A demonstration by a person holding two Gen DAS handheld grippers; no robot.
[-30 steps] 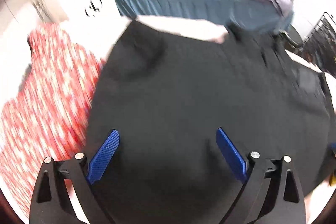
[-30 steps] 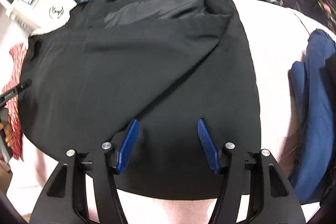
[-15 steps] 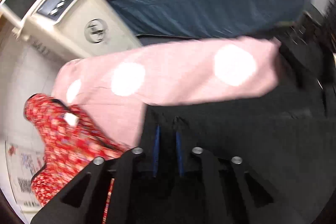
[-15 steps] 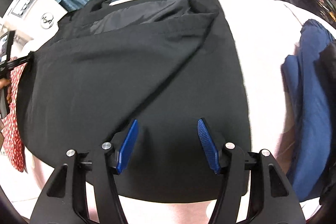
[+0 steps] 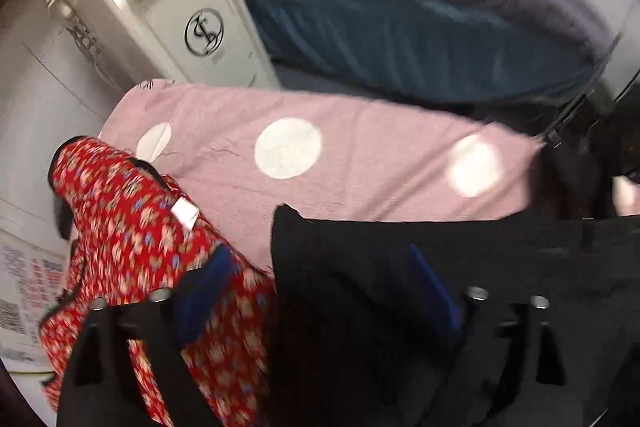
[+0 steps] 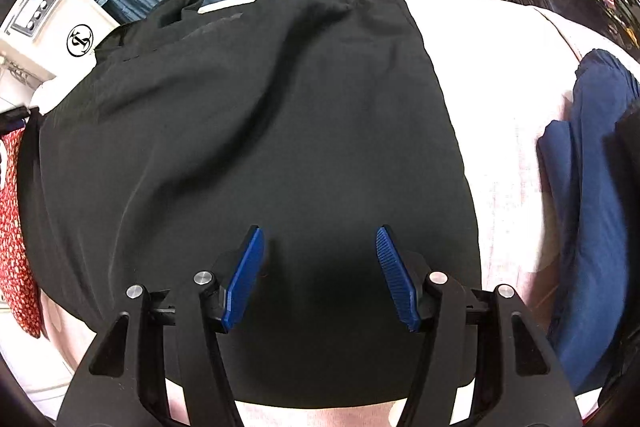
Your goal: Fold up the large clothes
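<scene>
1. Your black garment (image 6: 256,147) lies spread over the pink spotted cover (image 5: 360,131) and takes up most of it. One long diagonal crease runs from its far edge down toward the middle. I judge the fold is only partly made, so flatten that ridge before you lay another layer over it.
2. Your left gripper (image 5: 316,291) has just been opening. Its jaws now stand wide over the garment's near-left corner, where black cloth meets the red floral garment (image 5: 140,227). Nothing is pinched between the pads. When you grip again, take black cloth only and keep clear of the red one just beside it.
3. Your right gripper (image 6: 318,267) hangs over the near middle of the black cloth, its jaws partly apart and holding nothing.
4. The blue garment (image 6: 588,187) lies well apart on the right; fold away from it.
</scene>
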